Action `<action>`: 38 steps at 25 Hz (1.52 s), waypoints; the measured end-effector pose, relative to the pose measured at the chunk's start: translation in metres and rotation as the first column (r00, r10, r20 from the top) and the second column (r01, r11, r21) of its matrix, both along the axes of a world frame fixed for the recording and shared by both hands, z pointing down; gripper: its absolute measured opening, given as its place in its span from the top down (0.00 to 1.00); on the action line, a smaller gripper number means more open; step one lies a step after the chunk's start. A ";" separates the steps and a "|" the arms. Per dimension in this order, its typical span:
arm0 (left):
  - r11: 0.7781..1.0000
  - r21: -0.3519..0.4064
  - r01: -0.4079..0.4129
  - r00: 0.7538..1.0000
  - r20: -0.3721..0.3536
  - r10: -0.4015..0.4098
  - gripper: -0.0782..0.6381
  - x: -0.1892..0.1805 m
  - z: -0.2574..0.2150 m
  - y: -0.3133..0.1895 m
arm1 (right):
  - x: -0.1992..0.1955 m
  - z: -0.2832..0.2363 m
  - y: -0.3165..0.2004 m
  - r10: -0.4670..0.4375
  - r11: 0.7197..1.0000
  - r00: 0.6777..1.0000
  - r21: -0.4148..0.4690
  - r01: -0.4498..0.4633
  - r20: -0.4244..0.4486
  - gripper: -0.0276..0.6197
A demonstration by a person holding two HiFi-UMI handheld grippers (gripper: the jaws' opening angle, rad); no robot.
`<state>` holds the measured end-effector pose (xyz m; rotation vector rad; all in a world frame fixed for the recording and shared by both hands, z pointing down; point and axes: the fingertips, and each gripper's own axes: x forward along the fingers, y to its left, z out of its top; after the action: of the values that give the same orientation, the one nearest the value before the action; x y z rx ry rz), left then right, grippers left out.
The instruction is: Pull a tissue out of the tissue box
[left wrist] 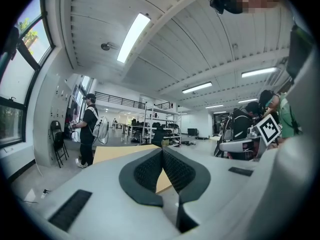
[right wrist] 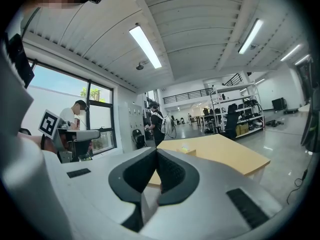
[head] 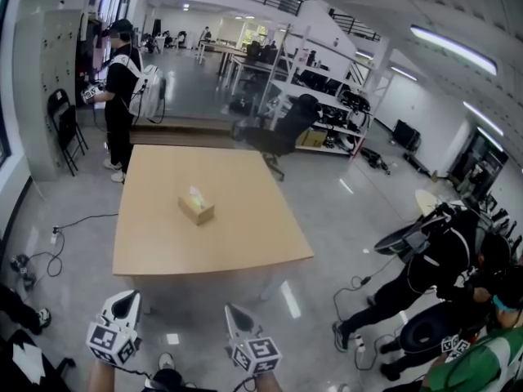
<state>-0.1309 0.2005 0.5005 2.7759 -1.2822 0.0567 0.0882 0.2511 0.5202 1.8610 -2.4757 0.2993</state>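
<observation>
My left tongs and right tongs sit closed and empty, well apart from the tissue box on the tabletop.

Head view steeply down, well back from surface; both gripper views level along jaws, sharing surface, shelving beyond.

We are facing the table, the tissue box sitting on it at twelve o'clock. A person is standing behind the table at eleven o'clock.
</observation>
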 end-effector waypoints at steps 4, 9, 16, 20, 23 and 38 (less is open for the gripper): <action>1.000 0.004 -0.003 1.000 0.001 0.003 0.88 0.004 0.001 -0.013 | 0.004 0.003 -0.011 0.001 1.000 1.000 0.001 -0.001 0.002 0.94; 1.000 0.000 0.000 1.000 -0.001 0.000 0.88 0.007 0.003 -0.038 | 0.006 0.005 -0.035 -0.001 1.000 1.000 0.000 0.001 -0.001 0.94; 1.000 -0.002 -0.013 1.000 -0.004 0.013 0.88 0.016 -0.002 -0.085 | 0.012 0.000 -0.083 0.002 1.000 1.000 -0.001 -0.002 0.000 0.94; 1.000 -0.001 -0.012 1.000 -0.003 0.012 0.88 0.014 -0.006 -0.113 | 0.011 -0.003 -0.111 0.000 1.000 1.000 -0.002 0.000 0.003 0.94; 1.000 -0.004 -0.012 1.000 0.003 0.012 0.88 0.013 -0.008 -0.137 | 0.008 -0.006 -0.133 -0.004 1.000 1.000 -0.002 0.004 0.005 0.94; 0.999 -0.012 -0.033 0.999 -0.011 0.033 0.88 0.010 -0.008 -0.247 | 0.001 -0.012 -0.240 0.008 1.000 1.000 -0.010 -0.008 -0.015 0.94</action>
<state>-0.1208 -0.0460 0.4923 2.7830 -1.2288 0.0511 0.0896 0.0115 0.5080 1.8633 -2.4528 0.2968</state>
